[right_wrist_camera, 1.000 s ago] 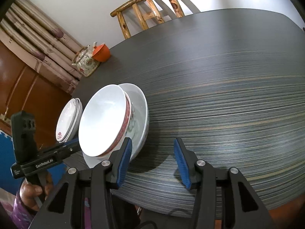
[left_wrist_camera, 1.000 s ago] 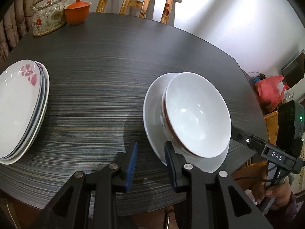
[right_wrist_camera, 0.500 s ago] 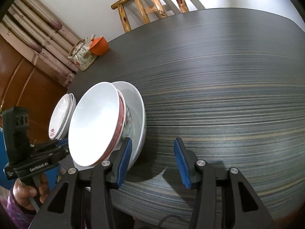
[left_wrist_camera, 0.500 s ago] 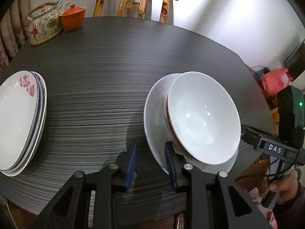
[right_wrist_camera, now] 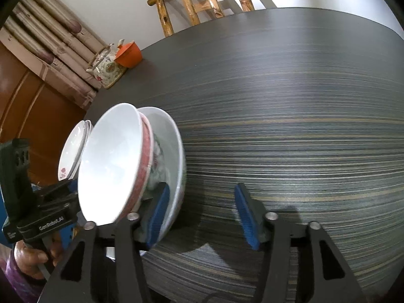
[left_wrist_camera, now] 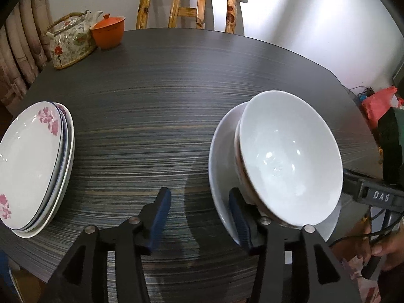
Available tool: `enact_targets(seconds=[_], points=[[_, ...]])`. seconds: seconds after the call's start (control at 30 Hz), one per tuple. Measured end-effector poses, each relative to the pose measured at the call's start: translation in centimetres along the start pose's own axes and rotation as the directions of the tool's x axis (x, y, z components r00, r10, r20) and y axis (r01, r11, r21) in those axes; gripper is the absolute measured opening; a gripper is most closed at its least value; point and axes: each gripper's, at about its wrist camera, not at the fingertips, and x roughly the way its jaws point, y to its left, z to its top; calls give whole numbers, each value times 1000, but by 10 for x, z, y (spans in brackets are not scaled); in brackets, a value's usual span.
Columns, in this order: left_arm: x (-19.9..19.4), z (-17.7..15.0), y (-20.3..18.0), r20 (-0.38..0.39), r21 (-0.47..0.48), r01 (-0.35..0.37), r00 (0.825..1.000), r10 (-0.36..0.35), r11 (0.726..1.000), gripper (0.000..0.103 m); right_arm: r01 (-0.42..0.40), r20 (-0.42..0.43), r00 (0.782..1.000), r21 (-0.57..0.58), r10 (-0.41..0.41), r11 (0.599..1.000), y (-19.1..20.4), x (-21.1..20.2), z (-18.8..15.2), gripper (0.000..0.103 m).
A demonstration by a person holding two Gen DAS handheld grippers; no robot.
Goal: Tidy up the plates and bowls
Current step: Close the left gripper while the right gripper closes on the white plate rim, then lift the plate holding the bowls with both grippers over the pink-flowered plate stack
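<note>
Left wrist view: white bowl [left_wrist_camera: 290, 156] sits right of centre frame, nested in a red-rimmed bowl [left_wrist_camera: 238, 161] that stands in a wider white plate [left_wrist_camera: 219, 151]; the stack reads as tilted, bowl opening facing up and toward frame left, its oval outline running long from upper left to lower right. Plate stack with pink flowers [left_wrist_camera: 32, 161] lies at left edge of frame on the dark striped table [left_wrist_camera: 156, 116], long axis running top to bottom, well apart from the bowl stack. Left gripper [left_wrist_camera: 200, 217] comes in from bottom centre, fingers pointing up-frame, jaws apart; its right blue pad [left_wrist_camera: 238, 217] is just at the plate's near rim, contact can't be told; left pad over bare table. Right gripper body with "DAS" label shows at the right edge of this view, a hand under it. Right wrist view: same bowl [right_wrist_camera: 111, 161] at left of frame, opening facing lower left, red-rimmed bowl [right_wrist_camera: 147, 156] behind it, plate [right_wrist_camera: 176, 151] rim blurred. Right gripper [right_wrist_camera: 202, 212] enters from bottom, fingers pointing up-frame, jaws wide apart; left blue pad [right_wrist_camera: 157, 214] overlaps the plate rim, right pad over bare table. Flowered plates [right_wrist_camera: 73, 151] peek out behind the bowl at far left. Teapot [left_wrist_camera: 69, 41] and orange cup [left_wrist_camera: 108, 34] upper left, wooden chair [left_wrist_camera: 189, 5] top centre.
</note>
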Motion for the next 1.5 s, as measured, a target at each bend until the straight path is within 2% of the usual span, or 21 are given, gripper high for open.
enact_targets(seconds=[0.07, 0.3, 0.67, 0.77, 0.9, 1.0, 1.17, 1.23, 1.3, 1.5], points=[[1, -1, -1, 6, 1, -27, 1000, 27, 1000, 59, -19, -11, 1000, 34, 19, 999, -7, 4, 1, 61], [6, -3, -7, -28, 41, -19, 999, 21, 999, 59, -15, -6, 1000, 14, 15, 1000, -6, 5, 1, 61], [11, 0, -12, -14, 53, -31, 999, 32, 998, 59, 6, -8, 1000, -37, -6, 999, 3, 9, 5, 60], [13, 1, -17, -8, 70, -41, 999, 42, 997, 59, 11, -9, 1000, -70, -12, 998, 8, 13, 5, 56], [14, 1, -22, -1, 95, -50, 999, 50, 994, 59, -2, -16, 1000, -96, 1, 995, 16, 17, 4, 43], [15, 0, -25, 10, 112, -56, 998, 56, 992, 59, 2, -12, 1000, -105, -3, 994, 19, 19, 2, 38], [16, -1, -25, 16, 120, -44, 999, 42, 992, 59, -38, -11, 999, -92, 38, 995, 19, 21, -1, 25], [16, -1, -24, 17, 116, -29, 999, 27, 993, 54, -55, -6, 999, -94, 54, 994, 21, 21, -2, 18], [16, -1, -25, 17, 120, -7, 1000, 5, 993, 44, -56, 2, 998, -104, 57, 993, 24, 22, -3, 15], [17, 1, -31, 21, 146, -20, 1000, 18, 989, 40, -59, 21, 998, -108, 61, 992, 24, 20, -6, 14]])
